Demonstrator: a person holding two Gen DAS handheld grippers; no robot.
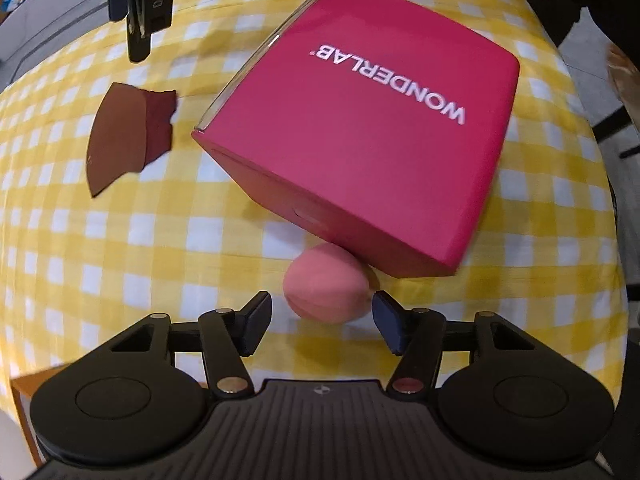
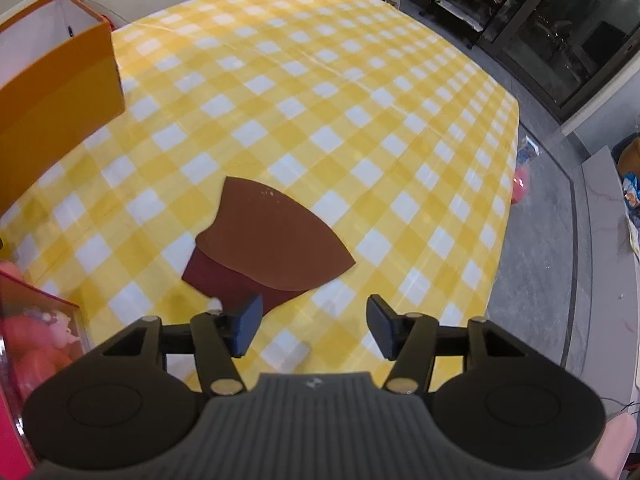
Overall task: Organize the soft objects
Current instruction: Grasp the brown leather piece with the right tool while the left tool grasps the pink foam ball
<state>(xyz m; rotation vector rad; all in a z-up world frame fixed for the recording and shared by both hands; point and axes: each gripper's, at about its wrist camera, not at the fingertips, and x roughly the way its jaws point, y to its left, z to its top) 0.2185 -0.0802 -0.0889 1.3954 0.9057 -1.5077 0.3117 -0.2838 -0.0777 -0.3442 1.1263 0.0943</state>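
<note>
Hovering over the yellow checked tablecloth (image 1: pixel 120 240) with both tools held wide and empty. Left gripper (image 1: pixel 322 316) pointing down, pink soft ball (image 1: pixel 326 286) lying between its fingertips, untouched, just beside the magenta box (image 1: pixel 360 140). Right gripper (image 2: pixel 314 320) above the brown flat piece (image 2: pixel 272 240), its left pad (image 2: pixel 246 326) overlapping the darker edge. Orange box (image 2: pixel 52 96) standing at far left.
</note>
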